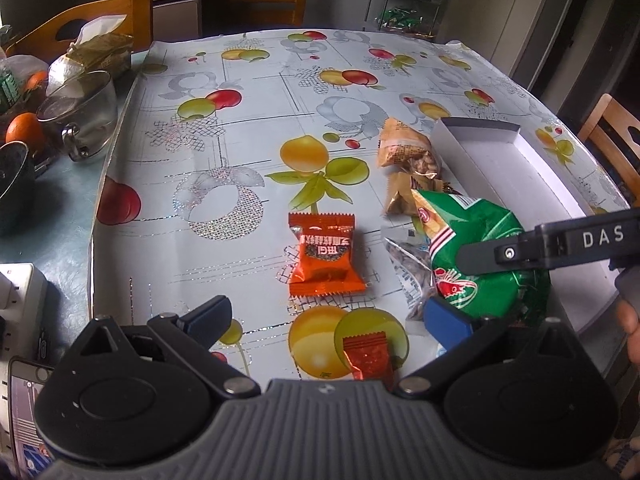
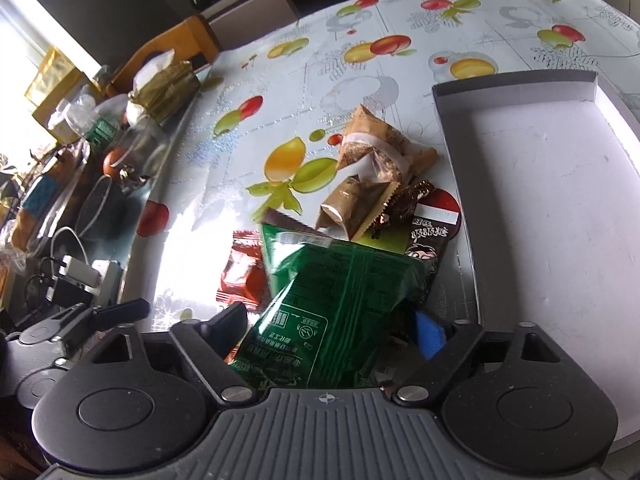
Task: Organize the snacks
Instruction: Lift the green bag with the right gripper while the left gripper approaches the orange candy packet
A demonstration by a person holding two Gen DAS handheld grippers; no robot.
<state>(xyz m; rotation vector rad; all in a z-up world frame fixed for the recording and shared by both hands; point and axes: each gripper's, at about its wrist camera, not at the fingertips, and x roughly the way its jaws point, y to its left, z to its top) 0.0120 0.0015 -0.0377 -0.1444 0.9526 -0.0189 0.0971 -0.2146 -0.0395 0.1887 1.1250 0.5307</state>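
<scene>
Green foil marks the snack bag (image 2: 340,300) that sits between the right gripper (image 2: 332,332) jaws, which stand wide with the bag between them; whether the pads already press on it I cannot tell. It lies near the table's (image 1: 240,64) front edge, touching the pile of tan packets (image 1: 404,152) just beside the white tray (image 1: 520,168) at the right edge. To do this well, I would close on the bag's crimped middle, lift clear of the pile, then lower it flat into the tray. Left gripper (image 1: 320,320) hangs open and empty over the orange packet (image 1: 324,260). Lettering "DAS" shows on the right gripper's finger; the packets carry Chinese print too small to read.
</scene>
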